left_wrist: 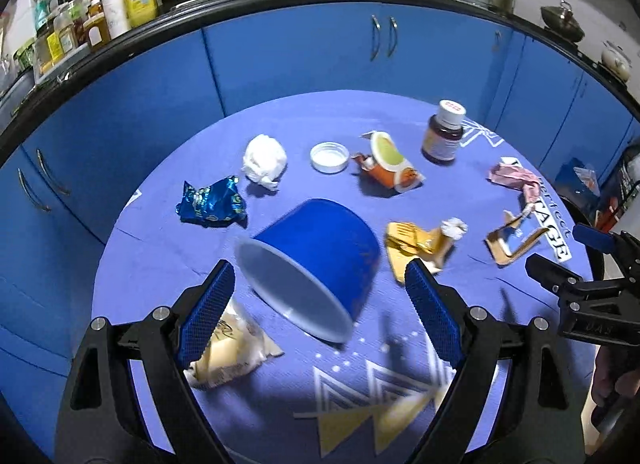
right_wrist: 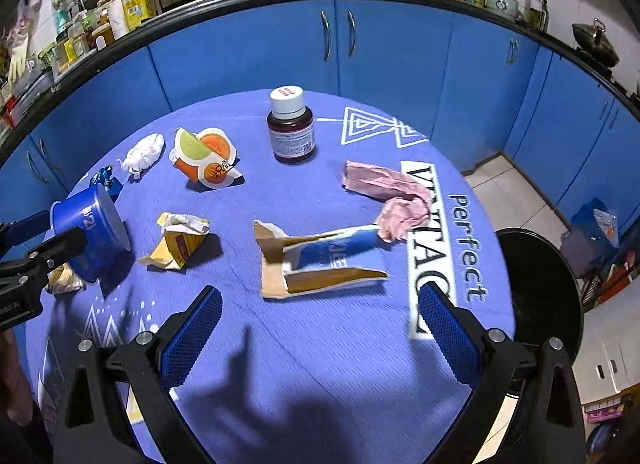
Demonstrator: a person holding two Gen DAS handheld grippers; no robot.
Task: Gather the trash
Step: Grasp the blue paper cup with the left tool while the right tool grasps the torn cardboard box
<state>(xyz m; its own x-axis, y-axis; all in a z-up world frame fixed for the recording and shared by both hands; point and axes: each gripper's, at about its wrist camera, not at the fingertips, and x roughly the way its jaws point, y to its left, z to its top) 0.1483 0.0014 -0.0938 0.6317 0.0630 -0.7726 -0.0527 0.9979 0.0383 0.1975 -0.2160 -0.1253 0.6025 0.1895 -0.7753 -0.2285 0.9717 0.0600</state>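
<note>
Scattered across the round bench (left_wrist: 168, 264), under its blue printed cloth, lies the trash. Nearest the left gripper (left_wrist: 320, 304) is a blue paper cup (left_wrist: 320, 256) tipped on its side, its white mouth facing the camera; the jaws stand wide apart above it, gripping nothing. A cream wrapper (left_wrist: 232, 356) lies just beside the left pad. Behind the cup sit a crumpled blue foil wrapper (left_wrist: 212, 205), a white tissue wad (left_wrist: 264, 161), a white lid (left_wrist: 329, 157) and a torn orange-and-green cup (left_wrist: 388, 163). A brown medicine bottle (right_wrist: 291, 127) with a white cap stands upright near the far edge. The right gripper (right_wrist: 320, 336) hovers with its jaws apart and empty, before a torn blue-and-brown carton (right_wrist: 316, 264). A crumpled pink paper (right_wrist: 388, 191) touches the carton's far end, and a yellow wrapper (right_wrist: 178, 246) lies between carton and cup. Blue cabinets (right_wrist: 384, 51) curve behind.
</note>
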